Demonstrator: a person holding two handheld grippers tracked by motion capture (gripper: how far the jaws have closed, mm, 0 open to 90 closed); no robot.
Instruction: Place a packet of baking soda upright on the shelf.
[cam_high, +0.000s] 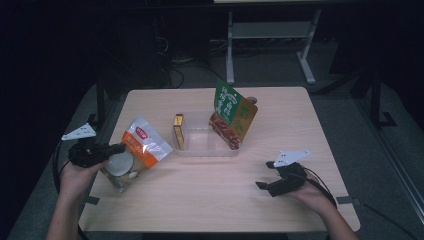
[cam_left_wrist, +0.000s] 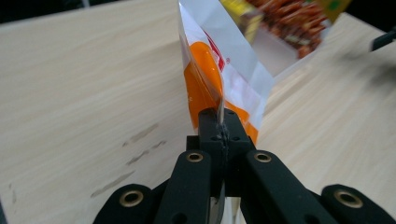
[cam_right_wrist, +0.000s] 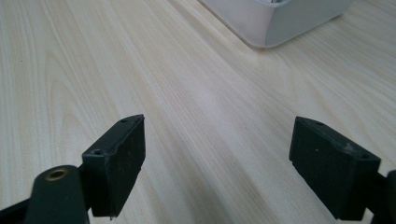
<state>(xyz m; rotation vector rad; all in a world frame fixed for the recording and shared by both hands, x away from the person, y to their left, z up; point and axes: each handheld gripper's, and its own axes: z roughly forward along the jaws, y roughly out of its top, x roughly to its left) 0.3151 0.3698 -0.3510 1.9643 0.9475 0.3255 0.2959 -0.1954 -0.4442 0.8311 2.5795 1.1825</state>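
An orange and white snack bag (cam_high: 134, 152) lies tilted at the table's left side, and my left gripper (cam_high: 119, 147) is shut on its edge. In the left gripper view the bag (cam_left_wrist: 219, 79) rises straight out of the closed jaws of my left gripper (cam_left_wrist: 220, 122). A clear plastic tray (cam_high: 200, 142) stands at the table's middle. It holds a small yellow box (cam_high: 178, 131) at its left end and a green and red snack bag (cam_high: 232, 115) leaning at its right end. My right gripper (cam_high: 266, 175) rests open low over the table at the front right, and its view shows my right gripper (cam_right_wrist: 217, 161) with bare wood between the jaws.
The tray's near corner (cam_right_wrist: 275, 23) shows at the top of the right gripper view. The wooden table (cam_high: 220, 200) has bare room along its front and right side. Dark floor, cables and a white frame (cam_high: 270, 35) lie beyond the far edge.
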